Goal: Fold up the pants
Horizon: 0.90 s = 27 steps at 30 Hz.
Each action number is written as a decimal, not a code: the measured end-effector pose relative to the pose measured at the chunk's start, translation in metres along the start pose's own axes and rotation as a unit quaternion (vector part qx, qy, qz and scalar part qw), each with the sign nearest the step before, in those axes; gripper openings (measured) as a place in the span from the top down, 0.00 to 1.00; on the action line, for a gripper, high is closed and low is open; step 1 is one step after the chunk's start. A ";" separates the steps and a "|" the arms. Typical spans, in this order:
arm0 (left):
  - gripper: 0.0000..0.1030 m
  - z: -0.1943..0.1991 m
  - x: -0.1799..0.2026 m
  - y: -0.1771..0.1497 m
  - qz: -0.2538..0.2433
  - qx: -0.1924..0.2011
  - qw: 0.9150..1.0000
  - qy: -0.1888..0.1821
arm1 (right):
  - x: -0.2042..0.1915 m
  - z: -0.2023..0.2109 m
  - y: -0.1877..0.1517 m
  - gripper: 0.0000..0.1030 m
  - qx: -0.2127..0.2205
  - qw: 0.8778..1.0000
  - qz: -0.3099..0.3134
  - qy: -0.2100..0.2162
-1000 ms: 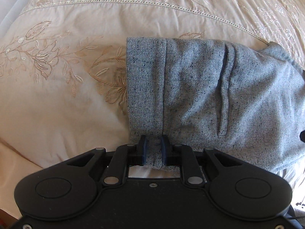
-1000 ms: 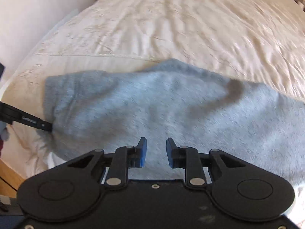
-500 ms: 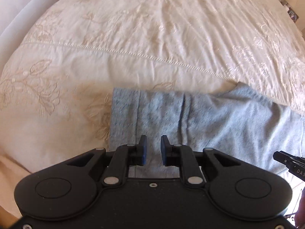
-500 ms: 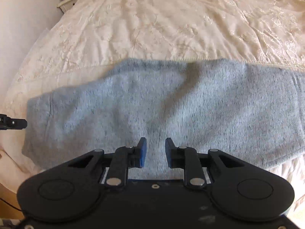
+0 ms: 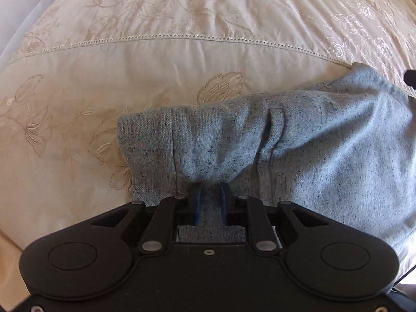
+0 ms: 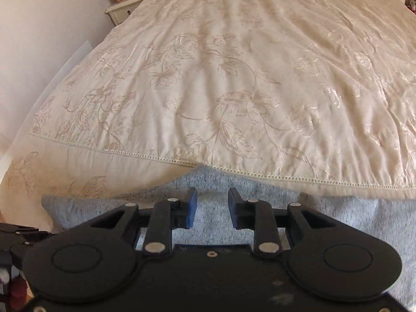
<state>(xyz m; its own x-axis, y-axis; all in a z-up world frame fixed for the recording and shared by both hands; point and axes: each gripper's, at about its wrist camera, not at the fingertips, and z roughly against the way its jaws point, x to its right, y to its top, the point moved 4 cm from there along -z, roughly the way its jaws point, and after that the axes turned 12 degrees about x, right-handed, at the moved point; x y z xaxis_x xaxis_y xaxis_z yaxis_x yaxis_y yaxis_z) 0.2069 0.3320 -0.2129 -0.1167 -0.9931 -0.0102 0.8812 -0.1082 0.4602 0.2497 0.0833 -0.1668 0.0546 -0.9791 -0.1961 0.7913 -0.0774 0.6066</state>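
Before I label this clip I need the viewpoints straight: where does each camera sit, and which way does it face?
Left wrist: on the left hand-held gripper, looking forward along its fingers, which are closed on the grey pants lying on the cream bedspread.
Right wrist: on the right hand-held gripper, fingers apart over the pants, looking up the bed towards a nightstand.
Shared: pants, bedspread; the left hand-held gripper shows at the right view's left edge.

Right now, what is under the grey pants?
The pants lie on the embroidered cream bedspread, which shows all around them. The left tool pinches their near edge. Whatever is directly beneath the fabric is covered.
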 end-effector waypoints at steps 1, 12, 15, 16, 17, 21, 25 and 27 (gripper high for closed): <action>0.75 0.001 0.002 0.000 -0.007 0.002 1.000 0.003 | -0.003 -0.008 0.005 0.71 -0.006 1.000 0.009 0.005; 0.76 -0.004 -0.005 0.007 0.040 -0.011 0.999 -0.002 | -0.004 -0.086 0.029 0.67 -0.064 0.995 0.071 0.028; 0.76 -0.005 -0.006 0.008 0.039 -0.012 0.999 -0.005 | -0.006 -0.091 0.013 0.67 -0.106 0.991 0.073 0.041; 0.76 -0.005 -0.006 0.007 0.041 -0.013 0.999 -0.006 | -0.008 -0.087 0.007 0.65 -0.108 0.990 0.072 0.049; 0.76 -0.006 -0.006 0.007 0.044 -0.013 0.999 -0.006 | -0.010 -0.082 0.001 0.64 -0.111 0.989 0.073 0.057; 0.76 -0.008 -0.007 0.008 0.050 -0.015 0.999 -0.003 | -0.021 -0.063 -0.027 0.64 -0.116 0.986 0.100 0.071; 0.76 -0.010 -0.005 0.009 0.059 -0.013 0.998 0.007 | -0.021 -0.060 -0.035 0.64 -0.113 0.985 0.103 0.082; 0.76 -0.009 -0.005 0.007 0.067 -0.007 0.998 0.015 | -0.015 -0.063 -0.031 0.64 -0.110 0.985 0.095 0.094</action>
<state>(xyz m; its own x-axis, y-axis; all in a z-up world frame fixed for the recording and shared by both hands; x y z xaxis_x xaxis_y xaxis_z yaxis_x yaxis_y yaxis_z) 0.2178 0.3353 -0.2175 0.0158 -0.9996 0.0229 0.8942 0.0244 0.4469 0.2628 0.1120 -0.2316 0.3102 -0.9179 -0.2473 0.8673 0.1667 0.4691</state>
